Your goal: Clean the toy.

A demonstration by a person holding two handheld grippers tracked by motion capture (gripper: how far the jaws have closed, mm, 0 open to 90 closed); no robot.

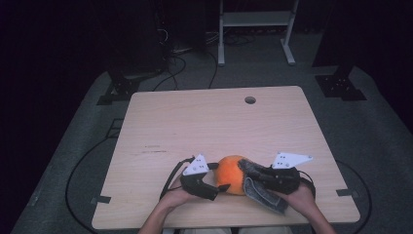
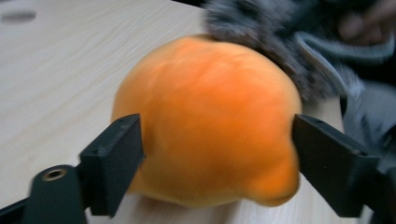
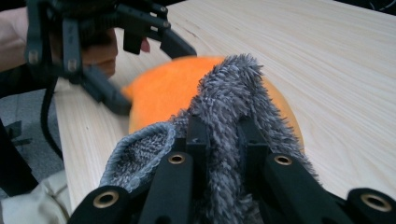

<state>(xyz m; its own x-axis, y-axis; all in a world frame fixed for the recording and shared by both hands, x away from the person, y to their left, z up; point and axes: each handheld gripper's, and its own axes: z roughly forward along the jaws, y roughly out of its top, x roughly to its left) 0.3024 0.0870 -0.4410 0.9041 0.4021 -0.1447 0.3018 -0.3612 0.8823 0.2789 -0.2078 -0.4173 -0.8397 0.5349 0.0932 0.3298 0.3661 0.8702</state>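
My bench [image 1: 209, 122] is pale wood with a round hole [image 1: 250, 100] near its far edge. Beyond it, a white frame [image 1: 255, 29] and dark cables [image 1: 180, 63] sit on grey floor [image 1: 380, 126].

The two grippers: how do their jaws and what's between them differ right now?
The right gripper has its jaws pinched shut on a fuzzy grey cloth, held against the orange ball. The left gripper stands wide, one jaw on each side of the ball, with its pads at or very near the surface; a firm grip can't be confirmed. The cloth is thin and limp; the ball is round and bulky. Both grippers meet at the ball near the table's front edge.
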